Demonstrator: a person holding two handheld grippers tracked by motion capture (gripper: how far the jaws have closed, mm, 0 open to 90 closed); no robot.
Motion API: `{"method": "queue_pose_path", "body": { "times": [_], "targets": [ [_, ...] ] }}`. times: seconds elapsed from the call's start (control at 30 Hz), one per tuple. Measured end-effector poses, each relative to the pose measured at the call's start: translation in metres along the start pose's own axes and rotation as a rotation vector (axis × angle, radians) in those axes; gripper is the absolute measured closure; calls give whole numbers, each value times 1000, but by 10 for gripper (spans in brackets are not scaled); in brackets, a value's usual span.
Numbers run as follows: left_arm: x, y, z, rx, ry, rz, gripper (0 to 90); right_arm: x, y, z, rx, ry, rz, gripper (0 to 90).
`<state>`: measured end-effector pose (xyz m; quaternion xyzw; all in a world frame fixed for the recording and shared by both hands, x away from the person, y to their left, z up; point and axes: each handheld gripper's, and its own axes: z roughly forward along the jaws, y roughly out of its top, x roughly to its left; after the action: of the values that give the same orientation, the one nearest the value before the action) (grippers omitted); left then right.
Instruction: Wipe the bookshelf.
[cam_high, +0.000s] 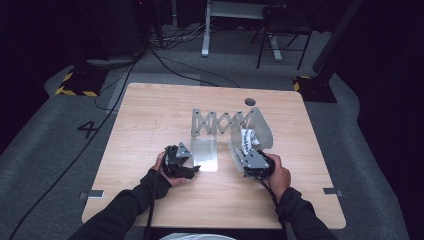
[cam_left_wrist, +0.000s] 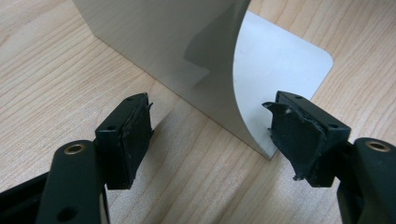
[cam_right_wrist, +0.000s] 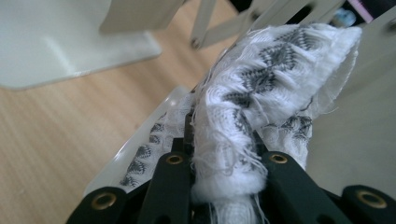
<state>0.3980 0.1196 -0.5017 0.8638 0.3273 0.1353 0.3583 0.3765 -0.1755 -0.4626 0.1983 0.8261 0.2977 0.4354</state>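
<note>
- The right gripper (cam_right_wrist: 224, 172), at the lower middle of the right gripper view, is clamping its jaws tight on a bunched white cloth with a grey zigzag pattern (cam_right_wrist: 261, 88); the cloth is bulging up out of the jaws toward the upper right of that frame.
- In the high view, the right gripper (cam_high: 248, 152) is sitting right of centre, and the white cloth (cam_high: 248, 137) is lying against the right metal plate (cam_high: 262, 131) of a folding rack.
- The left gripper (cam_left_wrist: 212, 135) is holding its jaws wide apart across the lower half of the left gripper view, gripping nothing; the pads are hovering over bare wood.
- The corner of the left metal plate (cam_left_wrist: 261, 93) is reaching down between the open jaws, close to the right-hand pad, though whether they are touching cannot be told.
- In the high view, the left gripper (cam_high: 192, 167) is resting left of centre, just beside the left metal plate (cam_high: 206, 152).
- A scissor-style lattice (cam_high: 217, 121) is linking the two plates above the grippers.
- Everything is standing on a wooden table (cam_high: 150, 125).
</note>
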Motion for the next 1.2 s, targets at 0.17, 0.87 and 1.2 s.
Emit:
{"method": "queue_pose_path", "body": {
  "times": [0.17, 0.87, 1.2],
  "targets": [
    [0, 0, 0, 0, 0, 0, 295, -18, 16, -16, -61, -77, -1, 795],
    [0, 0, 0, -4, 2, 3, 294, -36, 8, -40, 46, -125, -3, 794],
    [0, 0, 0, -4, 9, 4, 293, -14, -27, -9, 185, -24, -6, 794]
  ]
}}
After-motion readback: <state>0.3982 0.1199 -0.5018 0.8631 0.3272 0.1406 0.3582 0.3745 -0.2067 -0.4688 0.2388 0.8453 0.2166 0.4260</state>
